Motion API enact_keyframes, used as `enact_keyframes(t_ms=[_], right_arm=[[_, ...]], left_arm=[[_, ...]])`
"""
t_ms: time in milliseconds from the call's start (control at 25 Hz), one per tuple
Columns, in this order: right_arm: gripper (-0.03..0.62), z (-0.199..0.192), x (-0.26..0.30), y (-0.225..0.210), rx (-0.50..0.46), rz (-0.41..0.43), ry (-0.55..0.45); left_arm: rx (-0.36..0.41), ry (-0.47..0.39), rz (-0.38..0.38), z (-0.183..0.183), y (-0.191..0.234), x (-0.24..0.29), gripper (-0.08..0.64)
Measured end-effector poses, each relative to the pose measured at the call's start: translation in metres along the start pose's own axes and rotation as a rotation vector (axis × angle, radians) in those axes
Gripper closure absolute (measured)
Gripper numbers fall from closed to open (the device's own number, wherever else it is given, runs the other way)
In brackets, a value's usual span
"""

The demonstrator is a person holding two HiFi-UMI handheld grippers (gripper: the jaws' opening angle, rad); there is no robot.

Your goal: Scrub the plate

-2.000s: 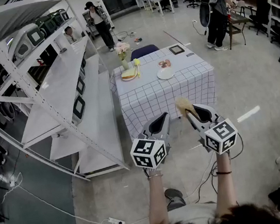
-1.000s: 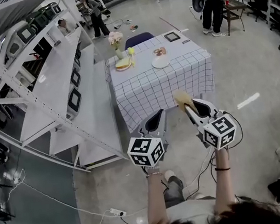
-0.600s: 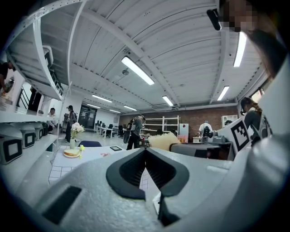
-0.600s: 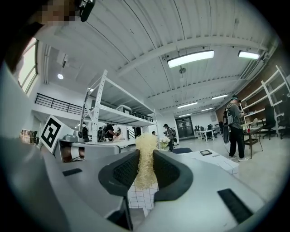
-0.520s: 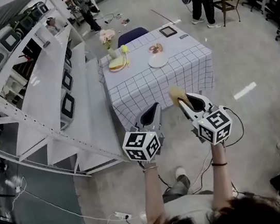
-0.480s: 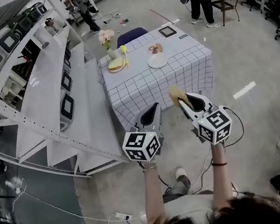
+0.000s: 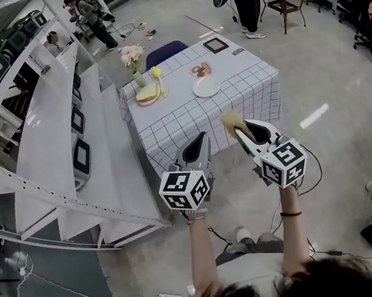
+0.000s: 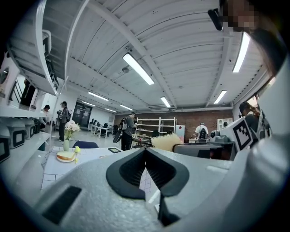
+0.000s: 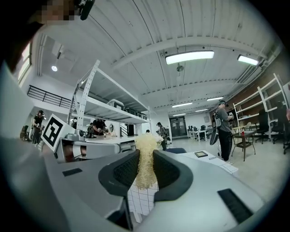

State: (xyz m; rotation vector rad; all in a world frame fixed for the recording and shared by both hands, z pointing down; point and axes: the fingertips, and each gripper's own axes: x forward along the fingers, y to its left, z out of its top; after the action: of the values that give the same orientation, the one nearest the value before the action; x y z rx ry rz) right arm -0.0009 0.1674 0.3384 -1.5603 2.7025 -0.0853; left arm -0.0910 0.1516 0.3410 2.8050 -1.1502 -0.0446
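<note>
Beyond clamped scrubber (image 7: 231, 120): plate (image 7: 205, 88), sandwich (image 7: 147, 93), vase (image 7: 139, 79)

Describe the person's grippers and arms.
The left gripper and right gripper have grey shells, black pads and a white cube with black square markers. A black cable trails from the right one. No sleeves show; a dark wristband circles the right wrist.

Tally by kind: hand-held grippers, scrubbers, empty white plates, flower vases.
Left hand-held gripper and right hand-held gripper: 2
Pale yellow fibrous scrubber: 1
Empty round white plate: 1
Vase of pale pink flowers: 1
Total: 5
</note>
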Motion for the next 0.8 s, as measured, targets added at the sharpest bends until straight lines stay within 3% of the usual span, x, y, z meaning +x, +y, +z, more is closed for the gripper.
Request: enact_keyframes(t_ms=[800], right_arm=[[0.512,-0.013,0.027,-0.003,0.011,-0.030,0.024]], left_arm=[[-0.022,0.029,-0.018,-0.019,0.024,0.003,0.549]])
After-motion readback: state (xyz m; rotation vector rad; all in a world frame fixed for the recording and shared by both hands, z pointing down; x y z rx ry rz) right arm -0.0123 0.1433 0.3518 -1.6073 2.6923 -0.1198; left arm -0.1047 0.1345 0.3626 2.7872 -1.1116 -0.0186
